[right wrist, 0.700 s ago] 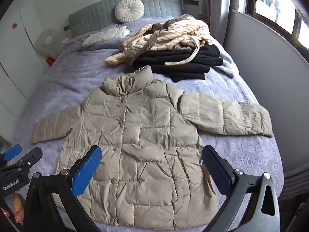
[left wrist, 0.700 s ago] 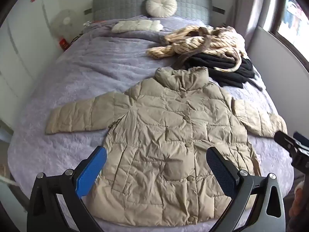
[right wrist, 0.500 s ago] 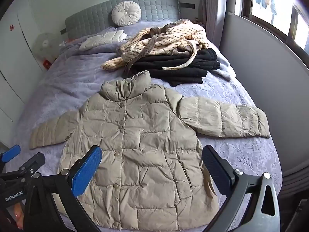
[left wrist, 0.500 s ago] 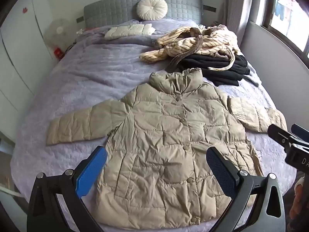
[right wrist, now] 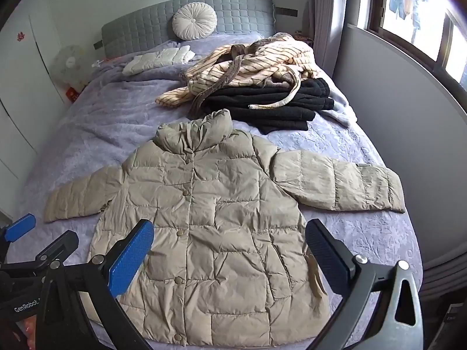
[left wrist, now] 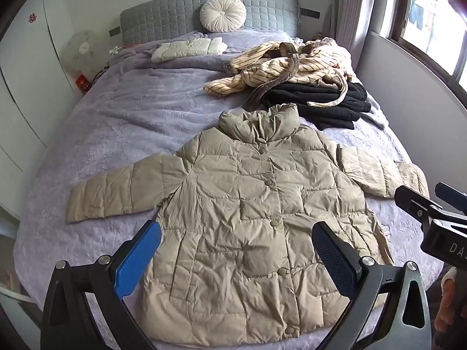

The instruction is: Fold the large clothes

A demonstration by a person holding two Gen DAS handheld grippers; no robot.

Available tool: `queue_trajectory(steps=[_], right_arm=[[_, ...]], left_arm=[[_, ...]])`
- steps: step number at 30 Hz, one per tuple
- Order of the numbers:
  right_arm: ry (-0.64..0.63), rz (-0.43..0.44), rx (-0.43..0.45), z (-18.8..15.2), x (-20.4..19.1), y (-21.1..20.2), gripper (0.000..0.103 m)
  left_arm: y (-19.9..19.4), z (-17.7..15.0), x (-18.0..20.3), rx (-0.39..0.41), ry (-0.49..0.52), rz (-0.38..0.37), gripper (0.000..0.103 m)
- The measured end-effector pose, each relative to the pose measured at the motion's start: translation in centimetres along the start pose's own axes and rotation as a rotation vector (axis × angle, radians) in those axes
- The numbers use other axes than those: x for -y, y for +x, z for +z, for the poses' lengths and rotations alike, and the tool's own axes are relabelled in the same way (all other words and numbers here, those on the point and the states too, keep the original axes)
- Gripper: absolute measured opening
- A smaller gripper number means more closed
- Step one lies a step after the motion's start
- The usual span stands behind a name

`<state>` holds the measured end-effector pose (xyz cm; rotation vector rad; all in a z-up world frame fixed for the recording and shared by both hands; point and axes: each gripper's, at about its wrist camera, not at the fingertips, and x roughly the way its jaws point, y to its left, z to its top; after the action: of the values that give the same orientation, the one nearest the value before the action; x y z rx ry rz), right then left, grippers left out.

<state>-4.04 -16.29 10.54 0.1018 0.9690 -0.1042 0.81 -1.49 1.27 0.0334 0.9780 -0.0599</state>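
Note:
A beige quilted puffer jacket (left wrist: 251, 221) lies flat and buttoned on the purple bed, collar toward the headboard, both sleeves spread out; it also shows in the right wrist view (right wrist: 210, 227). My left gripper (left wrist: 236, 259) is open and empty, held above the jacket's lower half. My right gripper (right wrist: 230, 256) is open and empty, also above the jacket's hem area. The right gripper shows at the right edge of the left wrist view (left wrist: 435, 218), and the left gripper shows at the left edge of the right wrist view (right wrist: 35, 250).
A striped cream garment (left wrist: 294, 67) lies on a pile of black clothes (left wrist: 321, 102) at the bed's far right. A folded white item (left wrist: 189, 48) and a round cushion (left wrist: 223, 14) sit by the grey headboard. A fan (left wrist: 83, 49) stands at the left; a wall and window are at the right.
Both grippers have pulled back and risen a little, so the jacket and bed sit lower and farther in both views. The jacket has not moved.

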Motion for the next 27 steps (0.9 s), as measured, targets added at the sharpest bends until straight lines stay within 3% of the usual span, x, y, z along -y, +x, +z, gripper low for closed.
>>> queue_trajectory(steps=[27], right_arm=[[-0.018,-0.004,-0.005,-1.3,-1.9,0.3,0.103]], left_arm=[[-0.3,-0.1,-1.7,-0.025,-0.050,0.036,0.103]])
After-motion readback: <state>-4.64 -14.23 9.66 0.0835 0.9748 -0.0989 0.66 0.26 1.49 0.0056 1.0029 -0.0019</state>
